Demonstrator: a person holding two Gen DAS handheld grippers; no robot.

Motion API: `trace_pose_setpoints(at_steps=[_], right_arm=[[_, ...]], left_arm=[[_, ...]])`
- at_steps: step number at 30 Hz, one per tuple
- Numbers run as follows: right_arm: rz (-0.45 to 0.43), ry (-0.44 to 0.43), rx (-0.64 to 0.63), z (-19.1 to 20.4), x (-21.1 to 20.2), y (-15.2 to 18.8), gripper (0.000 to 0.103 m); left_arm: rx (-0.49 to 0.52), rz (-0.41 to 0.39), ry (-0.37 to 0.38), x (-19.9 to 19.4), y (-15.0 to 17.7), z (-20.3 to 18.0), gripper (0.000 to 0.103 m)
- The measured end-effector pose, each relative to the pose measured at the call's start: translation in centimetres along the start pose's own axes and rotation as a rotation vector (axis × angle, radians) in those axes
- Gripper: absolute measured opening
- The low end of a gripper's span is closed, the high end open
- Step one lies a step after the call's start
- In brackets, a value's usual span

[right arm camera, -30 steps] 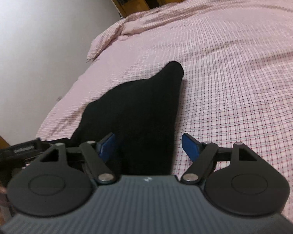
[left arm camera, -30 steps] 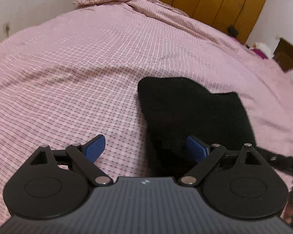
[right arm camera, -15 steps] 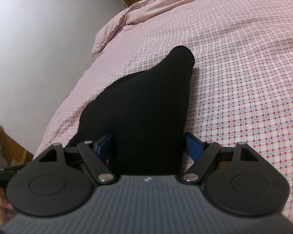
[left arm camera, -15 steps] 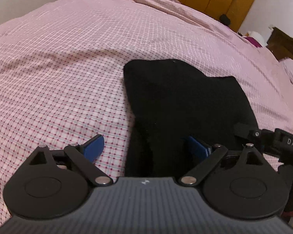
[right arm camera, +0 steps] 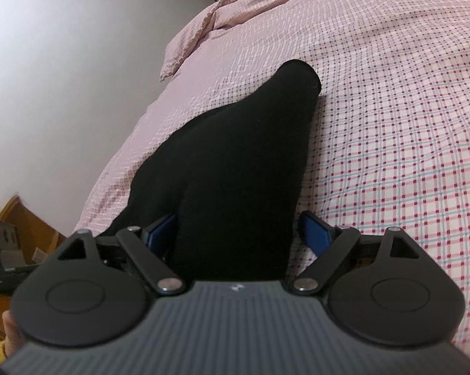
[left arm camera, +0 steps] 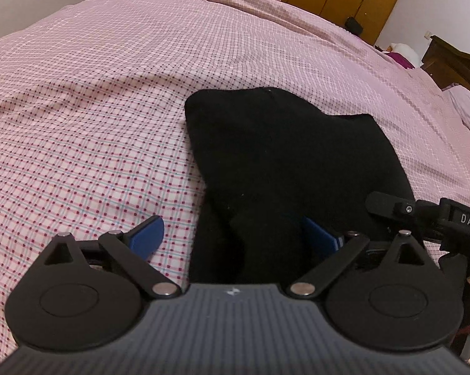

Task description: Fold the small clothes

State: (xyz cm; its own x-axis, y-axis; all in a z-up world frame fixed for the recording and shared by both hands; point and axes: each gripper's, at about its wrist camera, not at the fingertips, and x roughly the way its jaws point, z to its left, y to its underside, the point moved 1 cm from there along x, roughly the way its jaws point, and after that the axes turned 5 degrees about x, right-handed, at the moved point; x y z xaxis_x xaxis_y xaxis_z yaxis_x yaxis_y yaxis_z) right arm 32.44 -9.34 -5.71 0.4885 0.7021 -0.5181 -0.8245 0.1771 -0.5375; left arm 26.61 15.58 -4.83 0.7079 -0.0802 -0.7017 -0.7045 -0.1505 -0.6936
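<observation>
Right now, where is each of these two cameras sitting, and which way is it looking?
Left wrist view: on the left gripper, looking down along its opening jaws at the black garment's near edge on the pink checked bed; the right gripper shows beside it.
Right wrist view: on the right gripper, looking along the garment toward the white wall; its jaws are opening with cloth between them, and a hand shows.
Shared: garment and bed.
</observation>
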Motion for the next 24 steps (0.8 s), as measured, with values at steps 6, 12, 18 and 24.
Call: trace_pose_setpoints(at_steps=[6, 12, 18, 24], right_arm=[[0.006, -0.013, -0.006, 0.2, 0.2, -0.3, 0.089], [-0.004, -0.033, -0.011, 1.0, 1.0, -0.1, 0.087], [-0.003, -0.037, 0.035, 0.9, 1.4, -0.3, 0.063], [-0.013, -0.060, 0.083, 0.9, 0.7, -0.4, 0.047]], left_arm=[[-0.005, -0.002, 0.004, 0.1, 0.1, 0.0, 0.099], [0.031, -0.004, 0.049, 0.4, 0.3, -0.7, 0.097], [0.018, -0.019, 0.127, 0.5, 0.5, -1.1, 0.075], [-0.090, -0.017, 0.236, 0.3, 0.0, -0.4, 0.043]])
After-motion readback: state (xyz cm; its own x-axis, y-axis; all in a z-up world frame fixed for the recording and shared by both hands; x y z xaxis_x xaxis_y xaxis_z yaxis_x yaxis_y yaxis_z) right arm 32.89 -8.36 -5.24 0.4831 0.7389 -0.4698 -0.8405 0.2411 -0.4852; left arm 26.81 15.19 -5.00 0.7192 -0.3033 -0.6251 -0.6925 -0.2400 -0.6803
